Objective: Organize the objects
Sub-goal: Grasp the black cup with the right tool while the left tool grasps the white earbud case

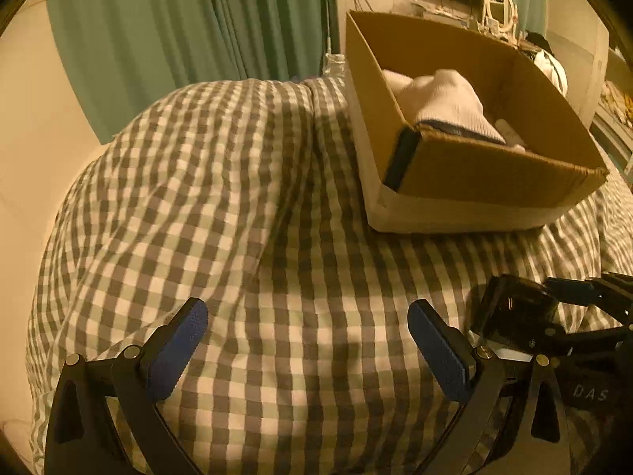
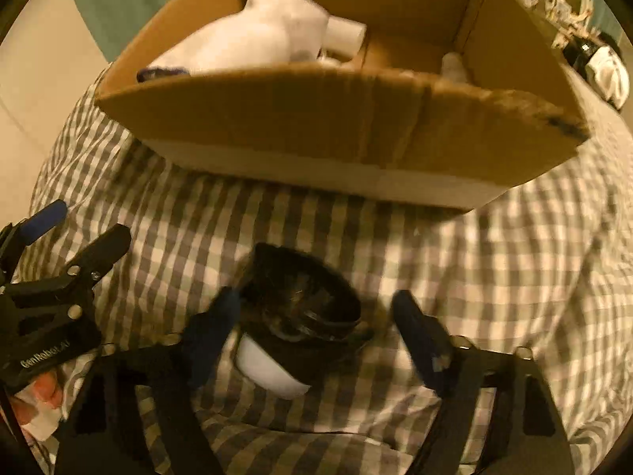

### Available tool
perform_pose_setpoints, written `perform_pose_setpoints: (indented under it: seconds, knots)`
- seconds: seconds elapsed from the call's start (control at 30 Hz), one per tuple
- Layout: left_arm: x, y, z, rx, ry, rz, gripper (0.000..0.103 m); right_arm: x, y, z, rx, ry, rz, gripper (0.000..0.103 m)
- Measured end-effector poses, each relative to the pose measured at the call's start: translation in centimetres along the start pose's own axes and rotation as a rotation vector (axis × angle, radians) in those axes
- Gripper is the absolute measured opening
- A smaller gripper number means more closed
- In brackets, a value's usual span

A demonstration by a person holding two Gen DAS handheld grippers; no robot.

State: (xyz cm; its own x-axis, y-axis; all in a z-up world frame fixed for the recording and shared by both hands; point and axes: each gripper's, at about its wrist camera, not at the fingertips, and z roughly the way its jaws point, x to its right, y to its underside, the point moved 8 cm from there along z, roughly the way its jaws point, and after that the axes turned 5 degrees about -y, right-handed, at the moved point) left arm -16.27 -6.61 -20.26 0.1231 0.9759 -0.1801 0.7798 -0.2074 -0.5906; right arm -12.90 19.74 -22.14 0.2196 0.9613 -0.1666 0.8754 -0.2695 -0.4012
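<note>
Part of the sorting appears done: white socks (image 2: 273,31) already lie in the cardboard box (image 2: 336,118) on the checked bed cover (image 1: 245,206); a black-and-white object (image 2: 296,320) is left near the box, straddled but not yet pinched by the half-open right claw (image 2: 312,336), while the left claw (image 1: 308,348) is held wide and empty

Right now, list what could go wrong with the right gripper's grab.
1. The black-and-white jar lies tilted on soft checked bedding; the right gripper may roll it away, since its right finger stands clear.
2. The cardboard box sits close ahead and could be bumped on lifting.
</note>
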Motion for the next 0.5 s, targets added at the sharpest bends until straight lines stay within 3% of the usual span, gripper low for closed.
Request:
perform_pose_setpoints:
  seconds: [0.13,0.5]
  knots:
    - [0.3,0.5,0.3,-0.024,0.006,0.005,0.103,-0.2,0.2,-0.5,0.019,-0.006,-0.006,0.054]
    - [2.1,1.8,0.8,-0.054,-0.001,0.056,0.103,0.8,0.5,-5.5,0.178,0.090,0.007,0.053]
